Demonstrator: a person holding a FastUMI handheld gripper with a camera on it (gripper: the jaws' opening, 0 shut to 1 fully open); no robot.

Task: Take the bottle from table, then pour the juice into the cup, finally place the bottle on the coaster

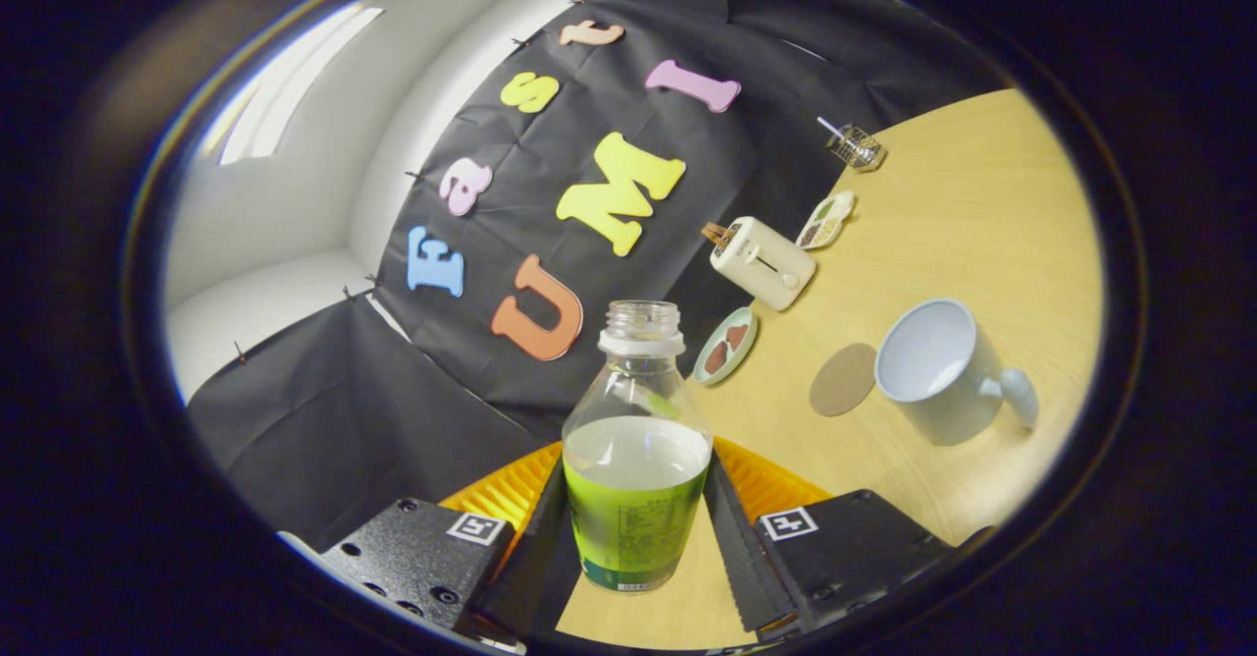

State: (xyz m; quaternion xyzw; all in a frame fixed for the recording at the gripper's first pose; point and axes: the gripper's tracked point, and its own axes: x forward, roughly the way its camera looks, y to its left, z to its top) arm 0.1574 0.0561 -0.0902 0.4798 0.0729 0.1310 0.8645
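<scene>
The tongs are closed on the bottle, both fingers pressing its labelled lower part, and it looks lifted above the bench. With no cap on, juice may spill early if the tilt comes too fast. The clear bottle is about half full; the cup and the coaster stand beyond.

A pale wooden table with a rounded edge met a black cloth wall pinned up in creased panels. Behind the cloth stood plain white walls, and a bright strip, perhaps a window, shone high up.
</scene>
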